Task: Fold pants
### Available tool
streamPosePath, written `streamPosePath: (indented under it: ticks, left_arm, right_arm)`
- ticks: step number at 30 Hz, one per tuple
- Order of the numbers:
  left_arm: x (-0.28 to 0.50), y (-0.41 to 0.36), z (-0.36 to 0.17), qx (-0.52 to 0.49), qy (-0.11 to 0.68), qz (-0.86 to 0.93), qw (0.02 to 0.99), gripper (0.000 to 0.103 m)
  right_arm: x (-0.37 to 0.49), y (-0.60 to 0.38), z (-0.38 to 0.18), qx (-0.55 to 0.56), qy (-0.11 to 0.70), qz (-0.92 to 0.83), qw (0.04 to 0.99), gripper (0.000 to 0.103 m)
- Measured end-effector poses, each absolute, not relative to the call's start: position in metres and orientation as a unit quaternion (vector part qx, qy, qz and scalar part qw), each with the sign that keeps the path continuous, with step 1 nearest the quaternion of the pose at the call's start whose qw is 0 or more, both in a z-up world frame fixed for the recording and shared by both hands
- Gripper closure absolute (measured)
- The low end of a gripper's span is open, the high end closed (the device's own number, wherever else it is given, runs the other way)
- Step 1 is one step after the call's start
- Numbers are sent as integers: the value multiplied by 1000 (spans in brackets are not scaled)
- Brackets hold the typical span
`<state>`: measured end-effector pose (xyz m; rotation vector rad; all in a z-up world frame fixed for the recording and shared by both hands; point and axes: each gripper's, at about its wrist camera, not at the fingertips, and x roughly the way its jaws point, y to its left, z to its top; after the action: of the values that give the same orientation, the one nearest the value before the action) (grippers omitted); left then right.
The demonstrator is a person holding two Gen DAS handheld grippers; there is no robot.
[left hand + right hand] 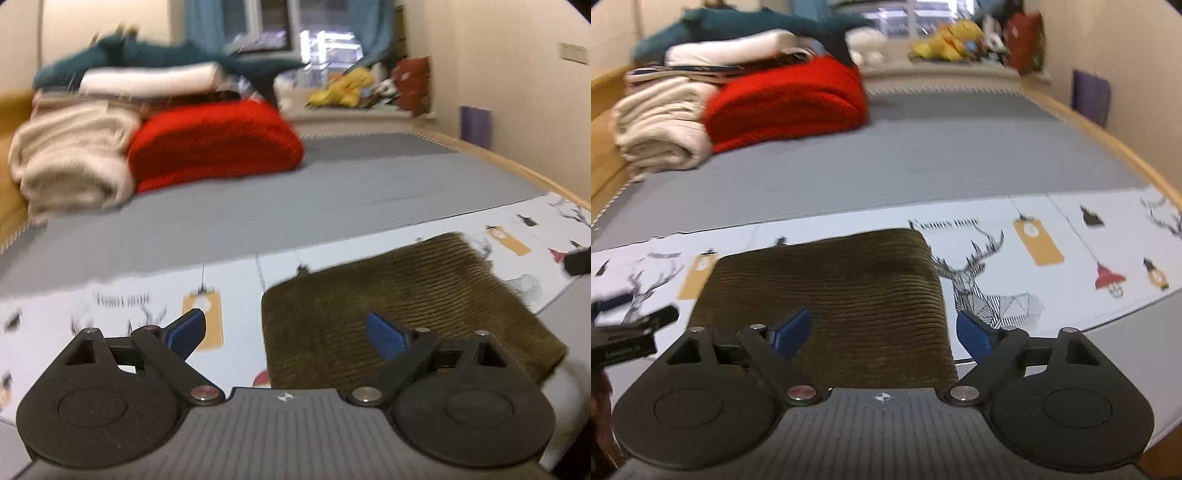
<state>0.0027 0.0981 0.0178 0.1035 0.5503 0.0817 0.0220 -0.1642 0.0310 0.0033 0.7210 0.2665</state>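
The olive-brown corduroy pants (399, 306) lie folded into a compact rectangle on a white printed cloth (110, 306) at the near edge of the bed. They also show in the right wrist view (846, 291). My left gripper (286, 334) is open and empty, just above the pants' left edge. My right gripper (882, 334) is open and empty, over the pants' near right part. The left gripper's body (628, 332) shows at the left of the right wrist view.
A grey bed sheet (295, 199) stretches beyond. A red folded blanket (214, 140), a cream blanket (70, 158) and stacked clothes sit at the far left. A wooden bed edge (1108, 140) runs along the right. Toys (343, 88) lie on the window sill.
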Motion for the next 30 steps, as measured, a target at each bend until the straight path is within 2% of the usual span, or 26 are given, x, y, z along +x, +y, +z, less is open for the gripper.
streamPosePath:
  ticks: [7, 8, 14, 20, 25, 27, 30]
  left_arm:
    - [-41, 95, 71, -9, 276, 35, 961, 6]
    - [-47, 93, 76, -11, 280, 35, 959, 1]
    - [-70, 79, 95, 6, 295, 75, 953, 0]
    - [-65, 72, 80, -20, 340, 73, 937, 0]
    - [-59, 67, 39, -25, 335, 74, 939, 0]
    - [-45, 63, 23, -19, 373, 79, 924, 0]
    - [-30, 64, 23, -51, 376, 77, 922, 0]
  right_arm:
    - [10, -155, 26, -8, 342, 133, 930, 15]
    - [9, -153, 25, -16, 339, 136, 931, 15]
    - [8, -149, 26, -10, 339, 147, 929, 15]
    - [5, -148, 23, -28, 343, 151, 927, 15]
    - [5, -152, 20, -37, 348, 137, 927, 15]
    - [6, -154, 16, -38, 356, 127, 925, 15]
    - [7, -158, 12, -38, 362, 121, 924, 15]
